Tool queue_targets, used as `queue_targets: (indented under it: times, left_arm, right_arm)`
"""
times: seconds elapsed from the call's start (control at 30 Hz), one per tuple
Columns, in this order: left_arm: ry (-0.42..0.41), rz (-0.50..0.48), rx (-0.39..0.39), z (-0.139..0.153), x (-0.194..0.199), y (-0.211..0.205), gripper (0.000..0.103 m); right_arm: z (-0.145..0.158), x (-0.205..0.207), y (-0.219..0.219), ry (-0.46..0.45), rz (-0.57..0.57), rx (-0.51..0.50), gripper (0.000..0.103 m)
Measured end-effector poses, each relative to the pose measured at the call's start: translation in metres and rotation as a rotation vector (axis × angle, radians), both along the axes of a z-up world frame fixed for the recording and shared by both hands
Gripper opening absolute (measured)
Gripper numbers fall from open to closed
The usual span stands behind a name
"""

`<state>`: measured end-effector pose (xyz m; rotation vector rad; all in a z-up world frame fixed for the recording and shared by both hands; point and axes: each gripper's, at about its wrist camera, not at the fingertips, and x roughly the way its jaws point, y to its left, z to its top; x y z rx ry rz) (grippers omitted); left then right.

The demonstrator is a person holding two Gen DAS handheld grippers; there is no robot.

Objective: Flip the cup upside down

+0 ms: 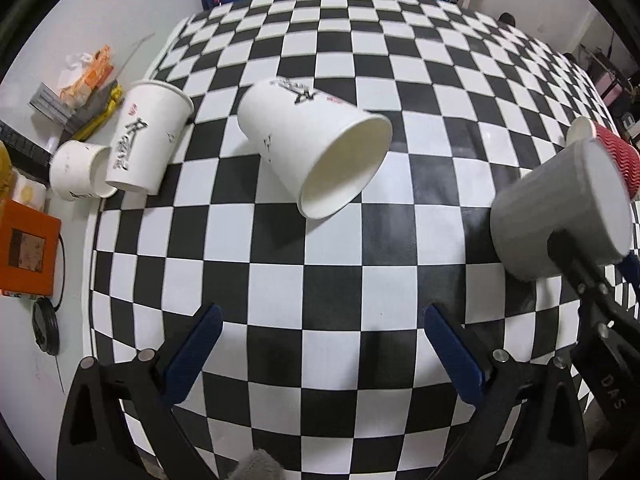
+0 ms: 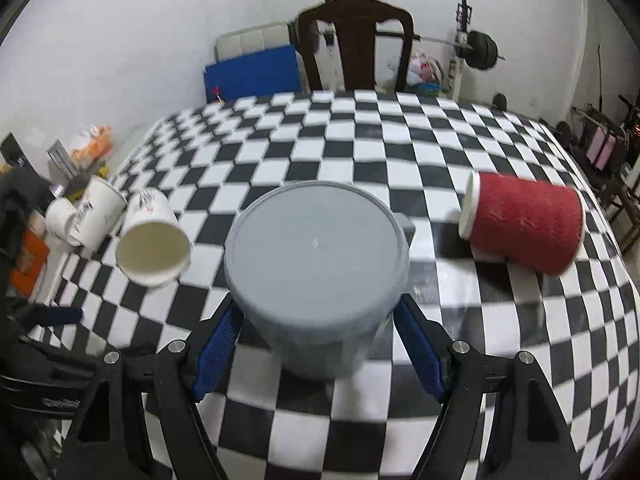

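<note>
My right gripper [image 2: 318,334] is shut on a grey plastic cup [image 2: 316,260], held above the checkered table with its flat base toward the camera. The same grey cup [image 1: 560,212] shows at the right of the left wrist view, tilted in the air. My left gripper [image 1: 320,354] is open and empty over the near part of the table. A white paper cup [image 1: 312,144] lies on its side ahead of it, mouth toward me; it also shows in the right wrist view [image 2: 154,236].
A red ribbed cup [image 2: 524,226] lies on its side at the right. Two more white cups [image 1: 146,138] [image 1: 76,170] stand at the table's left edge beside an orange box [image 1: 26,248] and clutter. A wooden chair [image 2: 356,40] stands beyond the far edge.
</note>
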<state>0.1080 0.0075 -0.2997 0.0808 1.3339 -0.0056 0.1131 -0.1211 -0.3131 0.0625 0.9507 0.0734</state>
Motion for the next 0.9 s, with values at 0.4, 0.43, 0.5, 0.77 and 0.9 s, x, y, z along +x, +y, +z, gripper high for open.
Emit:
queue_targets:
  times: [0.4, 0.43, 0.5, 0.77, 0.9]
  left_arm:
    - [-0.146, -0.034, -0.018, 0.104, -0.056, -0.005, 0.103]
    - [-0.164, -0.037, -0.025, 0.116, -0.061, -0.007, 0.103]
    - [-0.198, -0.049, -0.034, 0.141, -0.071, -0.007, 0.103]
    - [-0.320, -0.064, -0.060, 0.229, -0.115, -0.016, 0.103]
    - [-0.349, -0.053, -0.066, 0.256, -0.130, -0.018, 0.103]
  right_arm:
    - [0.079, -0.066, -0.023, 0.054, -0.194, -0.147, 0.103]
    - [0.093, -0.074, -0.025, 0.044, -0.203, -0.152, 0.103]
    - [0.118, -0.088, -0.028, 0.036, -0.221, -0.168, 0.103]
    - [0.217, -0.142, -0.037, 0.016, -0.259, -0.153, 0.103]
    - [0.255, -0.165, -0.035, -0.005, -0.254, -0.185, 0.103]
